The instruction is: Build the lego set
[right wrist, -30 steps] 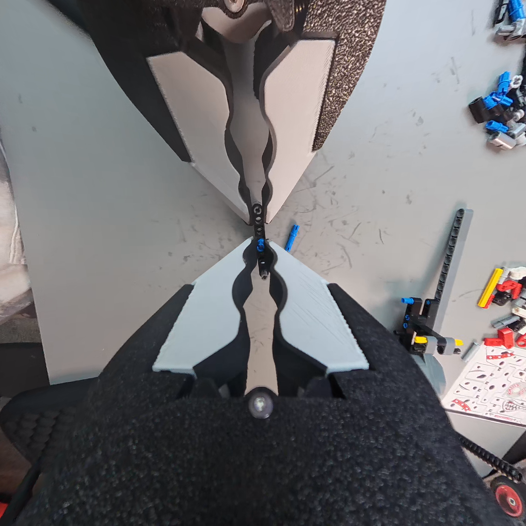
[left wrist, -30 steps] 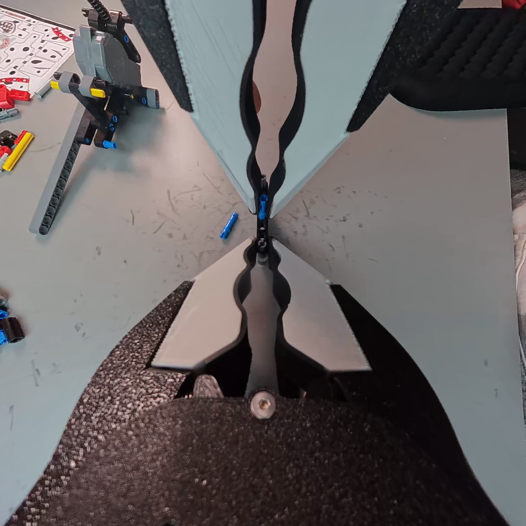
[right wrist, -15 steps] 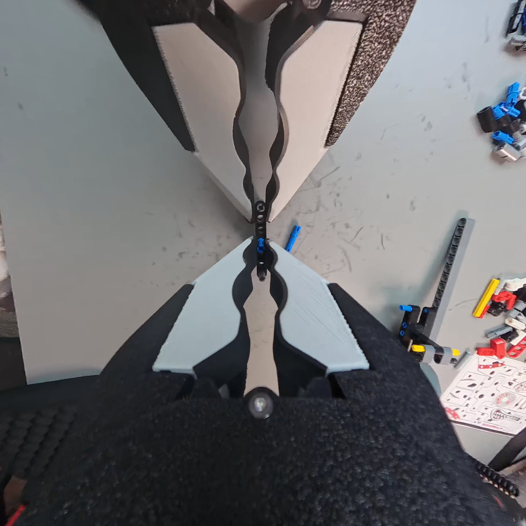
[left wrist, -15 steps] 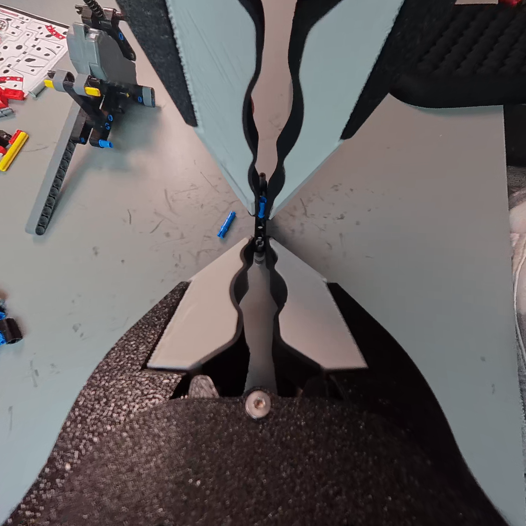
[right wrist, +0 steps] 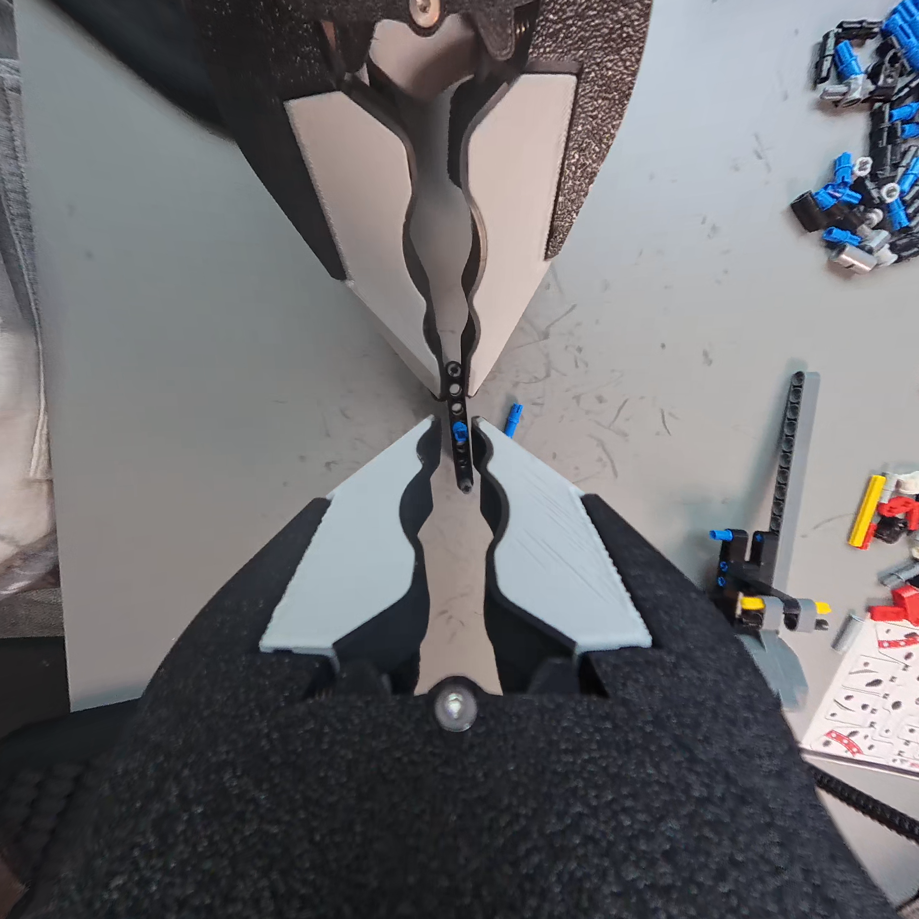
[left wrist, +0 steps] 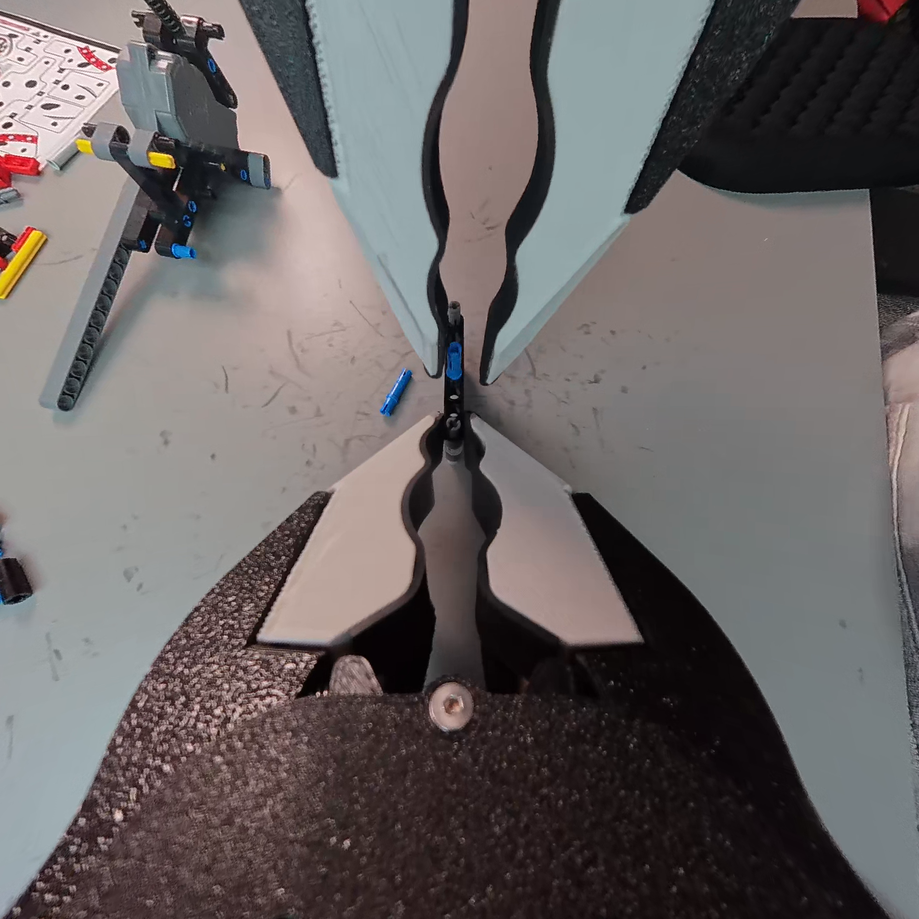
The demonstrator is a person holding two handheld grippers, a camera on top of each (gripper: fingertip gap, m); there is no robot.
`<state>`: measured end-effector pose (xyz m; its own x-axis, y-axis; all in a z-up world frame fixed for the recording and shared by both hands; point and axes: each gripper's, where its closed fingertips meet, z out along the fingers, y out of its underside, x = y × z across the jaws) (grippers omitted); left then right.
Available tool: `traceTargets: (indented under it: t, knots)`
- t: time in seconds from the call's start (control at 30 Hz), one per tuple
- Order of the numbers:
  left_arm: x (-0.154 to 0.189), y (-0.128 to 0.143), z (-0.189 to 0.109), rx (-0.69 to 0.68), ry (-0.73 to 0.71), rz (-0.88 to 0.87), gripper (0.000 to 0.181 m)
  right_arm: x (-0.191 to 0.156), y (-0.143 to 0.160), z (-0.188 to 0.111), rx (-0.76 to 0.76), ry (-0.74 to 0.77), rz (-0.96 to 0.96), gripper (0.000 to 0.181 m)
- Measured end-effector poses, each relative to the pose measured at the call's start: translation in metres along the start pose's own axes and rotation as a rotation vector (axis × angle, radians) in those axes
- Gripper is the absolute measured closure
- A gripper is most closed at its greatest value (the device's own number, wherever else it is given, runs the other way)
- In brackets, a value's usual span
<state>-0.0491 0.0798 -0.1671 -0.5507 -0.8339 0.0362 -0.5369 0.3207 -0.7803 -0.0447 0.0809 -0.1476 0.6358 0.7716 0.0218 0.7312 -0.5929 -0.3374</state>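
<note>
My left gripper (left wrist: 453, 420) has grey fingers and is shut on one end of a thin black lego beam (left wrist: 453, 393), held above the grey table. A blue pin (left wrist: 453, 355) sits in a hole of the beam. My right gripper (right wrist: 453, 422) has light blue fingers; its jaws stand slightly apart on either side of the beam (right wrist: 456, 403) and the blue pin (right wrist: 459, 431), with small gaps on both sides. The two grippers face each other tip to tip. The left gripper also shows in the right wrist view (right wrist: 453, 393).
A loose blue pin (left wrist: 396, 392) lies on the table beside the tips. A part-built grey and black model (left wrist: 169, 149) with a long beam (left wrist: 94, 328) stands nearby, by an instruction sheet (left wrist: 45, 94). Piles of loose parts (right wrist: 870, 149) and yellow and red pieces (right wrist: 890, 512) lie beyond. My left and right fingertips are right by each other.
My right gripper was shut on the beam at the blue pin and has now opened a little. My left gripper keeps hold of the beam.
</note>
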Motion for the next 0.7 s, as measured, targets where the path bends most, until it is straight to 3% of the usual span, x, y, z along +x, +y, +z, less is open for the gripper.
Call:
traceTargets:
  t: [0.4, 0.53, 0.7]
  knots:
    - [0.001, 0.000, 0.000, 0.000, 0.005, 0.006, 0.174, -0.001, 0.004, -0.002, -0.044, -0.028, 0.005, 0.177]
    - [0.001, 0.001, -0.001, -0.006, 0.011, 0.008, 0.174, 0.009, -0.003, -0.007, 0.100, -0.079, 0.118, 0.168]
    - [-0.002, 0.004, -0.004, -0.015, 0.009, -0.001, 0.173, 0.022, -0.006, -0.010, 0.344, -0.192, 0.303, 0.170]
